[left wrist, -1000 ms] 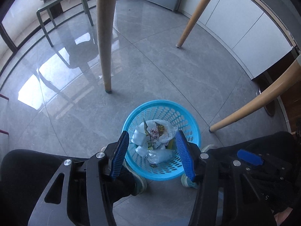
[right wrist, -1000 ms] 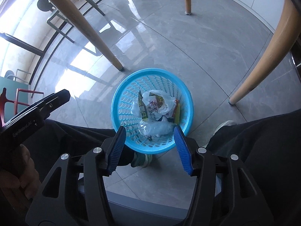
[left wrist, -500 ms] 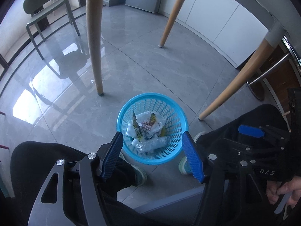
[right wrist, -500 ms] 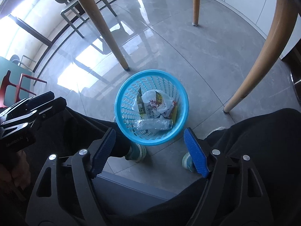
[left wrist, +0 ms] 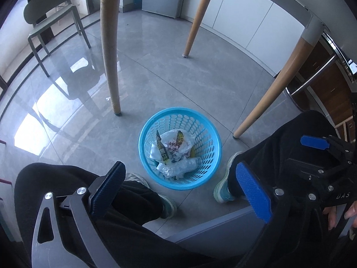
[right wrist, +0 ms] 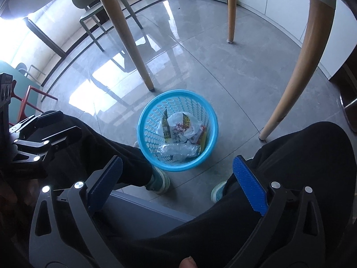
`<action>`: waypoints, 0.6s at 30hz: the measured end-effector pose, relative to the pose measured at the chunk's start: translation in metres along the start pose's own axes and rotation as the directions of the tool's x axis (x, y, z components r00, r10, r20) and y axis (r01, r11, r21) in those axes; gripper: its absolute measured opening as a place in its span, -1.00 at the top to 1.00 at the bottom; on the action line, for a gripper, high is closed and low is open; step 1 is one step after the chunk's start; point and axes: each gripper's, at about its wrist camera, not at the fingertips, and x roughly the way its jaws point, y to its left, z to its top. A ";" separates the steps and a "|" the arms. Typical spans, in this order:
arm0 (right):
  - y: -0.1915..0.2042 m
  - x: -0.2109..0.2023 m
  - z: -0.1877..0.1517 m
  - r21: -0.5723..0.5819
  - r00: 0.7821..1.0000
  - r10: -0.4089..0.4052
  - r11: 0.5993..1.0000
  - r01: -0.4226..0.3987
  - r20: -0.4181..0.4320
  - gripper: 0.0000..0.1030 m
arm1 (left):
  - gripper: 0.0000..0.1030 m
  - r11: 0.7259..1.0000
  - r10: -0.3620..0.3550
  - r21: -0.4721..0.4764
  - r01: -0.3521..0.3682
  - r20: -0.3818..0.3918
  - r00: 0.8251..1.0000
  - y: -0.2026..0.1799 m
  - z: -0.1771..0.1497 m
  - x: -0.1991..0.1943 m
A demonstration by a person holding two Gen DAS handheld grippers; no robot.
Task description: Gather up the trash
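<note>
Looking down from both wrist views, a blue basket [left wrist: 179,148] [right wrist: 177,130] stood on the grey tiled floor [left wrist: 156,71] between the feet of a seated person. On the far left a green chair [left wrist: 50,13] stood near the bright window side. To its right, three wooden legs [left wrist: 110,44] reached down to the floor around the basket, one just left and far of it, one well beyond it, and one at the right.

Inside the basket lay the trash: a crumpled clear plastic bottle [left wrist: 180,167] [right wrist: 178,150] at the near side, a white plastic bag [left wrist: 176,143] [right wrist: 185,125] above it, and a green and yellow wrapper [left wrist: 161,149] [right wrist: 166,126] that stood up at the left of the bag.

The left gripper [left wrist: 178,192] pointed steeply down over the person's black trousers [left wrist: 73,185]. Its jaws were opening, already very wide, with blue pads at each side, and nothing was held between them; only the basket and the shoes [left wrist: 224,185] were seen through the gap, far below.

The right gripper [right wrist: 178,183] pointed down in the same way. Its jaws were opening too, also very wide and empty, well above the basket. In the left wrist view the right gripper appeared at the right edge with fingers [left wrist: 334,217] of the person's hand on its handle. White cabinet doors [left wrist: 245,22] ran along the far right wall.
</note>
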 end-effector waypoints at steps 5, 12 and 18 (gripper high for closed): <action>0.001 0.002 0.000 -0.003 1.000 0.011 1.000 -0.011 -0.014 -0.83 | -0.89 1.000 0.001 0.023 0.000 -0.015 1.000 -0.003 -0.001 0.001; 0.001 0.004 0.000 0.003 0.999 0.036 0.999 -0.036 -0.031 -0.83 | -0.89 1.000 -0.018 0.013 0.018 -0.023 1.000 0.001 -0.002 -0.001; 0.002 0.006 0.000 0.006 0.997 0.055 0.998 -0.055 -0.049 -0.83 | -0.89 1.000 -0.019 0.011 0.019 -0.027 0.999 0.003 -0.002 0.000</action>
